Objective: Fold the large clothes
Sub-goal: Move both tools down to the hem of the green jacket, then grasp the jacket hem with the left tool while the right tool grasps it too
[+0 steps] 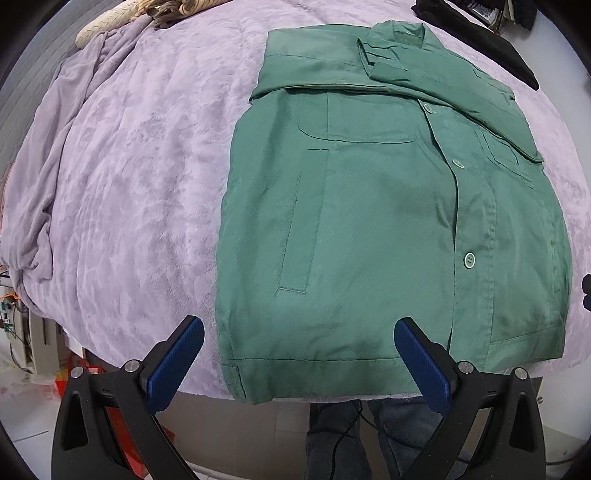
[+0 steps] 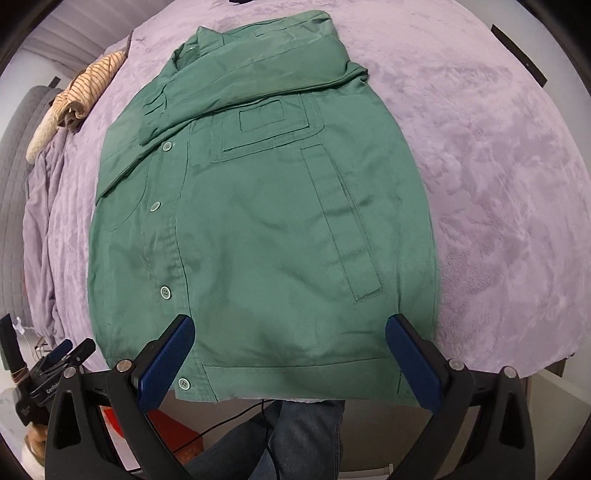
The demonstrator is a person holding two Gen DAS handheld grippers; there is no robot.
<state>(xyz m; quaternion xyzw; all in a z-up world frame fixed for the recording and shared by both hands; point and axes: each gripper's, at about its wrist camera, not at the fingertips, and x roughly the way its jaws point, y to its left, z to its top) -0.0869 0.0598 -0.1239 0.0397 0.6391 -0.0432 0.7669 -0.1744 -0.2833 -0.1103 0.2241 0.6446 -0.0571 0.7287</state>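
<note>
A green button-up jacket (image 1: 369, 206) lies flat on a lilac plush bedspread (image 1: 140, 177), front up, with both sleeves folded across its chest near the collar. Its hem hangs at the bed's near edge. My left gripper (image 1: 299, 354) hovers open over the hem's left half, blue pads wide apart, nothing between them. In the right wrist view the same jacket (image 2: 266, 221) fills the middle, and my right gripper (image 2: 290, 350) stands open above the hem's right half. The other gripper (image 2: 55, 358) shows at the lower left there.
A striped beige cloth (image 2: 85, 88) lies bunched at the bed's far left corner beside a crumpled lilac sheet (image 1: 48, 166). Dark items (image 1: 480, 26) sit at the far right. A person's jeans-clad legs (image 2: 295, 435) and a black cable stand below the bed edge.
</note>
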